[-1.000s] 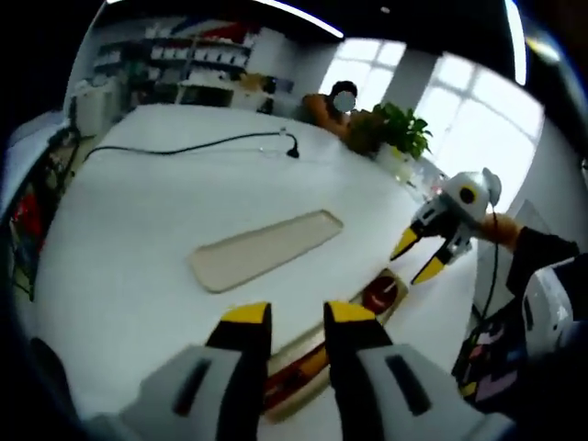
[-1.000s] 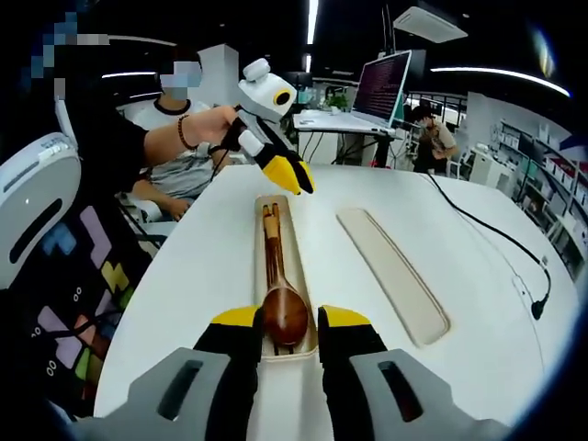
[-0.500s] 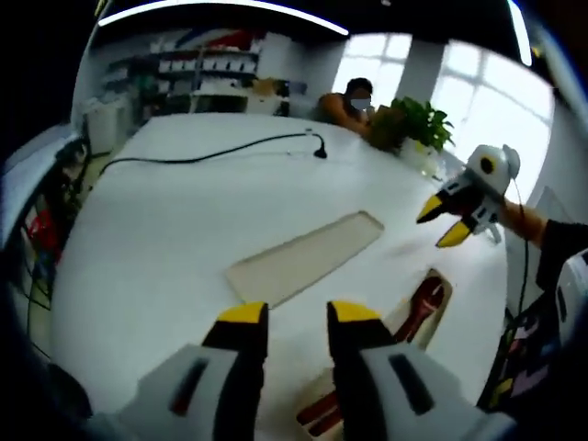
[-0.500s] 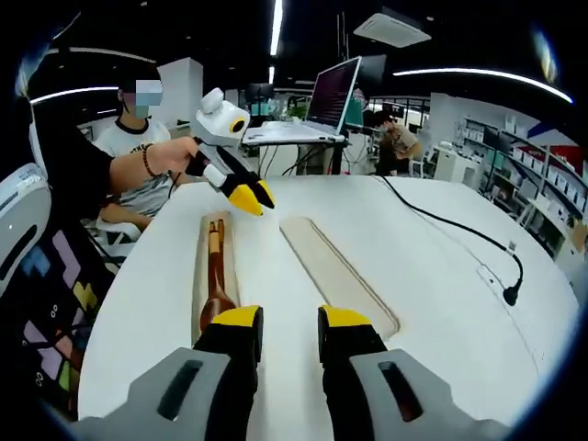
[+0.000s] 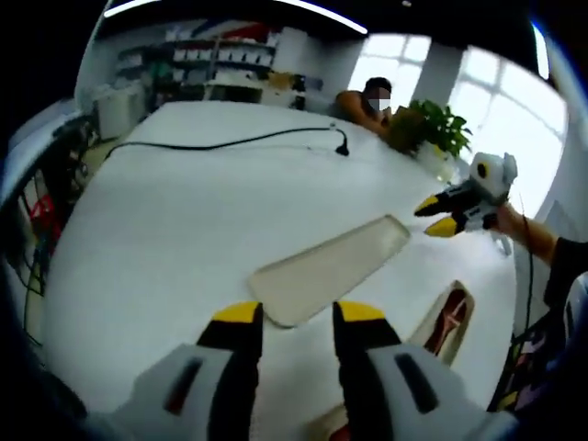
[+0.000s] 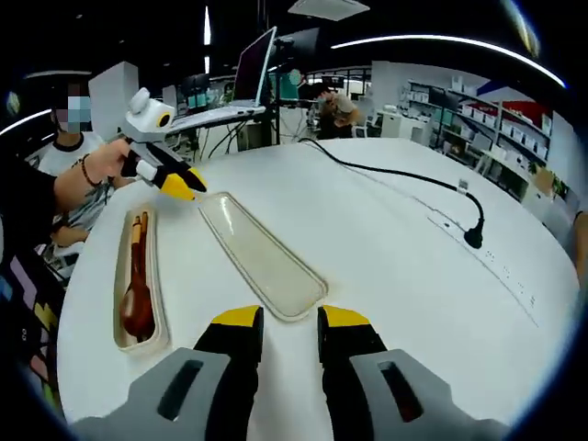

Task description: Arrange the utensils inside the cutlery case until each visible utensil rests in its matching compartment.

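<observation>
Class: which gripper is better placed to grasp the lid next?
Probably right: the lid ends between the jaws of the open right gripper; the left gripper hovers beside its far end.

cutlery case (image 5: 441, 323) in left gripper view blurred, near end behind fingers (image 5: 360, 323)

A white table (image 5: 165, 230) stands before bright windows (image 5: 496, 101), shelving (image 6: 469, 110) and ceiling strip lights (image 6: 413, 41).
</observation>
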Available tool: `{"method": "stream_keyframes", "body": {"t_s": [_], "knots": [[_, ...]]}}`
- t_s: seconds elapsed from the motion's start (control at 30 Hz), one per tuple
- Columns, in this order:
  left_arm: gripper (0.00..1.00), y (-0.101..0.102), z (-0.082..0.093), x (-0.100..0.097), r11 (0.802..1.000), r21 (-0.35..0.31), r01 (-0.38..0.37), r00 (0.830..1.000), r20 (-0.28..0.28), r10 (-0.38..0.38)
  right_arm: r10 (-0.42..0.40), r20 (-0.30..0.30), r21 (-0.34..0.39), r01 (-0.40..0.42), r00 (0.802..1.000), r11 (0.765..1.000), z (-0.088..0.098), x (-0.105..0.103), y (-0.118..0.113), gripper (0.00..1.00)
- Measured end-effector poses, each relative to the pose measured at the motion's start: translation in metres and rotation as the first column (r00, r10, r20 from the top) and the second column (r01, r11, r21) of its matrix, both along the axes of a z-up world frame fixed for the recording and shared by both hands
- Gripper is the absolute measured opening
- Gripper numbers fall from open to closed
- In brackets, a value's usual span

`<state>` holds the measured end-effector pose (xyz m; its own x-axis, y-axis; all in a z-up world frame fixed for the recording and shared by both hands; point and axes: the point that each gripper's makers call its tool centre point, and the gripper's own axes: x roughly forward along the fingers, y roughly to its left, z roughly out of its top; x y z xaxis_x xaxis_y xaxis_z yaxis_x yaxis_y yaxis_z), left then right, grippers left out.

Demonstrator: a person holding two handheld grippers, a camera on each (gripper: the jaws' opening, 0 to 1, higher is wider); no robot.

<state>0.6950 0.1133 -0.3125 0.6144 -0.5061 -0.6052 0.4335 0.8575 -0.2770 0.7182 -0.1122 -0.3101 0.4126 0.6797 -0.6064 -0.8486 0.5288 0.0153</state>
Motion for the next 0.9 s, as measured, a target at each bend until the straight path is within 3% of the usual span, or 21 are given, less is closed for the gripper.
{"method": "stream_keyframes", "body": {"t_s": [0.23, 0.4, 0.53, 0.57, 0.63, 0.7, 0.73, 0.9], "knots": [[0.33, 0.002, -0.004, 0.007, 1.000, -0.021, -0.012, 1.000, -0.021, 0.011, -0.046, -0.021, -0.027, 0.045, 0.999, 0.999, -0.011, 0.013, 0.002, 0.21], [0.32, -0.002, -0.006, 0.007, 0.999, -0.043, -0.019, 0.999, -0.035, 0.018, -0.039, -0.042, -0.026, 0.037, 0.998, 0.999, -0.016, 0.010, 0.009, 0.19], [0.32, -0.007, -0.012, 0.002, 0.999, -0.034, -0.012, 0.999, -0.051, 0.010, -0.043, -0.014, -0.051, 0.043, 0.999, 0.998, -0.018, 0.010, 0.009, 0.17], [0.31, -0.006, -0.010, 0.006, 0.999, -0.031, -0.008, 1.000, -0.018, 0.007, -0.042, -0.004, -0.065, 0.041, 0.999, 0.997, -0.018, 0.009, 0.008, 0.16], [0.31, -0.004, -0.013, 0.003, 1.000, -0.026, -0.017, 0.999, -0.038, 0.016, -0.039, 0.014, -0.098, 0.040, 0.999, 0.994, -0.019, 0.008, 0.007, 0.16], [0.31, -0.005, -0.013, 0.002, 0.999, -0.043, -0.022, 0.999, -0.040, 0.021, -0.077, 0.001, -0.108, 0.076, 0.997, 0.991, -0.023, 0.007, 0.004, 0.14], [0.31, -0.004, -0.013, 0.003, 0.998, -0.055, -0.033, 0.998, -0.046, 0.031, -0.138, -0.034, -0.092, 0.135, 0.990, 0.987, -0.026, 0.007, 0.003, 0.13], [0.30, -0.004, -0.013, 0.005, 0.997, -0.061, -0.039, 0.998, -0.046, 0.036, -0.134, -0.029, -0.117, 0.130, 0.991, 0.985, -0.028, 0.009, 0.005, 0.13]]}}
